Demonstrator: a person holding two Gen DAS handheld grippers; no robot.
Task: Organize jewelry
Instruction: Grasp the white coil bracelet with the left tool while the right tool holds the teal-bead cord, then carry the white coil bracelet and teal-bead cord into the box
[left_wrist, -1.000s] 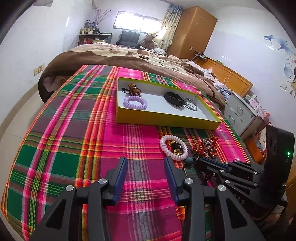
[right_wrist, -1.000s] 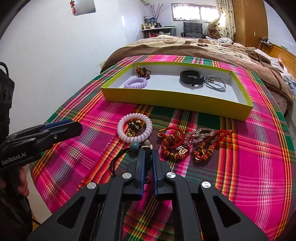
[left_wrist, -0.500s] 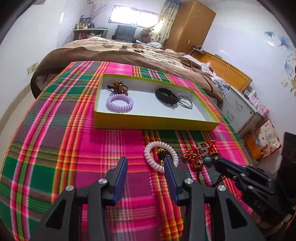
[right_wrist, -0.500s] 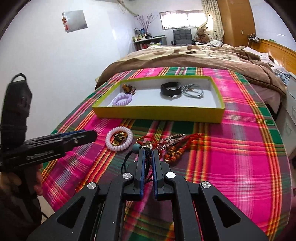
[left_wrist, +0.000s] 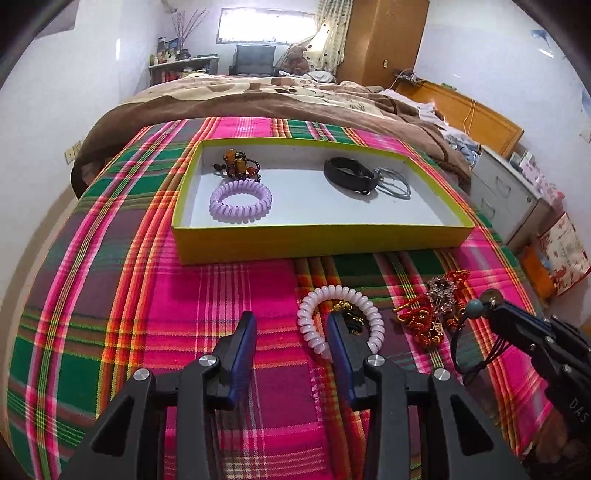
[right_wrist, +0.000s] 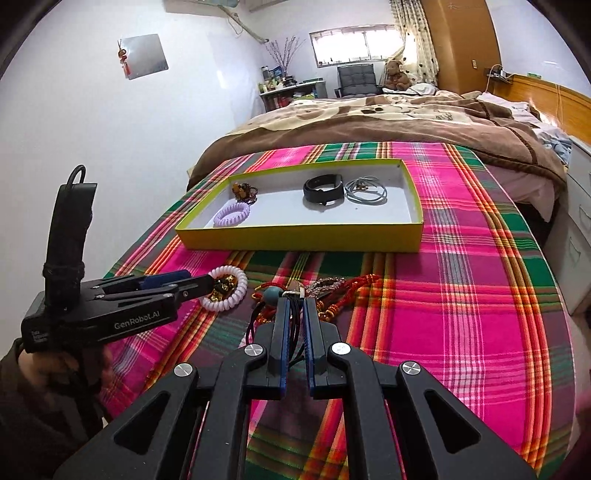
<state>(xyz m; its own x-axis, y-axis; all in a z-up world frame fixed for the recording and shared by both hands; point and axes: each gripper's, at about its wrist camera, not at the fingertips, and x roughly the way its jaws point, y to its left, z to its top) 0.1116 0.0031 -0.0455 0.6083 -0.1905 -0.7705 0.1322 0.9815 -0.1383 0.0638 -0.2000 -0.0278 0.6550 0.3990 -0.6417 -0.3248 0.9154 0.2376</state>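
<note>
A yellow tray (left_wrist: 317, 243) (right_wrist: 295, 240) lies on the plaid bed cover. It holds a purple coil bracelet (left_wrist: 241, 200) (right_wrist: 232, 215), an amber bead piece (left_wrist: 236, 164), a black band (left_wrist: 349, 176) (right_wrist: 323, 188) and a grey cord (left_wrist: 395, 182). In front of the tray lie a pale pink coil bracelet (left_wrist: 314, 325) (right_wrist: 236, 291) around a gold charm and a red beaded tangle (left_wrist: 432, 310) (right_wrist: 343, 291). My left gripper (left_wrist: 291, 325) is open, just above the pink coil. My right gripper (right_wrist: 295, 306) (left_wrist: 491, 302) is shut on a black cord necklace with a teal bead (right_wrist: 272, 295) (left_wrist: 474, 308), lifted off the cover.
A brown blanket (left_wrist: 266, 96) covers the bed beyond the tray. A white wall is at the left. White drawers (left_wrist: 509, 192) and a wooden headboard stand at the right. The bed cover drops off at the right edge (right_wrist: 554, 295).
The right gripper has lifted the black cord necklace off the cover and pulled back. The left gripper has swung right, so the pink coil now sits by its right finger.
</note>
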